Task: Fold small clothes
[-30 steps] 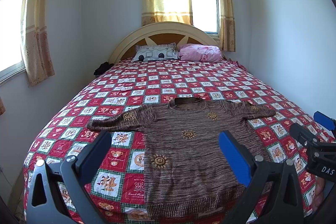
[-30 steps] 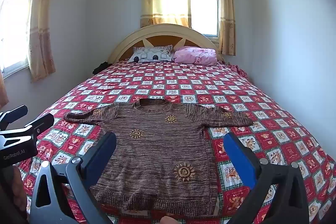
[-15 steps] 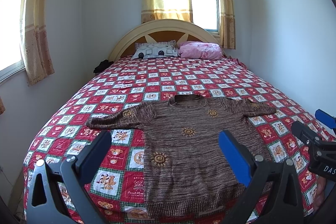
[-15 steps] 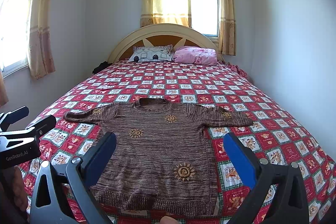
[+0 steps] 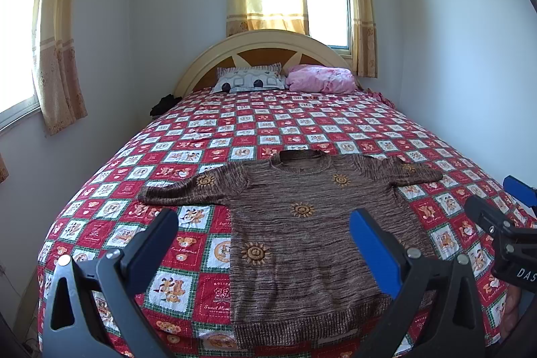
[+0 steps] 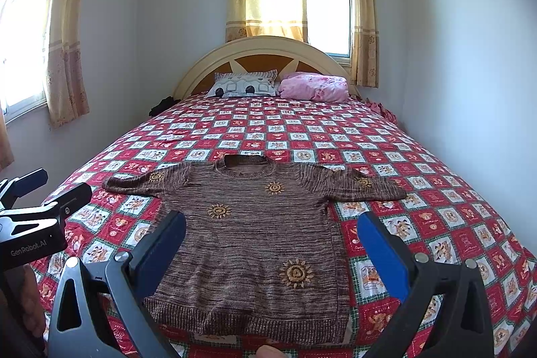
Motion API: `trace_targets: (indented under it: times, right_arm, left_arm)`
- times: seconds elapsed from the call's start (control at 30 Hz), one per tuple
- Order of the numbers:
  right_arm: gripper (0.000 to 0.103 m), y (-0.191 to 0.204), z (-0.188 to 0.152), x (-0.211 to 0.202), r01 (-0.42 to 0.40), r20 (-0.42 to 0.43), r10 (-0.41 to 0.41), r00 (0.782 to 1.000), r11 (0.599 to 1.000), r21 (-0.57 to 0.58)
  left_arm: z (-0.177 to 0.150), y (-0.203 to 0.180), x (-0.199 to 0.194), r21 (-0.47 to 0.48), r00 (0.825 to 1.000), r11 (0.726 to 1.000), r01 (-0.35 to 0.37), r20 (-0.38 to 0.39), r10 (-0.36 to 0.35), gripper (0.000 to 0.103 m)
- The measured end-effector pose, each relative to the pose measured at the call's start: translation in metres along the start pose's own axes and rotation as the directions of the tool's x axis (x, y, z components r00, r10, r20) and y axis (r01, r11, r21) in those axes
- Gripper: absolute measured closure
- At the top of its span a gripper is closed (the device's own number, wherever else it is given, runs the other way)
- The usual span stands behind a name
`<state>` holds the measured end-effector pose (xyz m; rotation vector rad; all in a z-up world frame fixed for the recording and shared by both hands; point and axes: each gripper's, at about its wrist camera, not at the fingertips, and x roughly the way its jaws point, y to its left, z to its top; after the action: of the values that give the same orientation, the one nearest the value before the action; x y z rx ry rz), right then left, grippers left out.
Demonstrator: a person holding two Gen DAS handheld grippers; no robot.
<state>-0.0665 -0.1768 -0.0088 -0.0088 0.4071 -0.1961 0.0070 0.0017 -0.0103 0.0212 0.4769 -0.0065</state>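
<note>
I find the brown sweater point(image 5: 302, 223) lying flat and unfolded at the near end of the bed point(image 5: 302, 126), both my left gripper point(image 5: 263, 232) and right gripper point(image 6: 272, 232) spread wide, empty, above its hem — folding not begun, I judge; next comes pinching a sleeve.

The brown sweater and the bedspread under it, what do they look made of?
Sweater: looks like matte marled knit yarn, with ribbed hem and collar and raised yellow sun motifs, probably embroidered. Bedspread: seems thin printed woven cloth, perhaps cotton, smooth with slight wrinkles.
</note>
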Motion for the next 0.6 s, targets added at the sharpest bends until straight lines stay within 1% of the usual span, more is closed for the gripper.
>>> trace_targets:
  times: [0.6]
  right_arm:
    - [0.001, 0.0008, -0.0009, 0.0015, -0.001, -0.005, 0.001, 1.0, 1.0, -0.001]
  left_arm:
    - [-0.0014, 0.0002, 0.0003, 0.0, 1.0, 1.0, -0.001, -0.001, 0.001, 0.0]
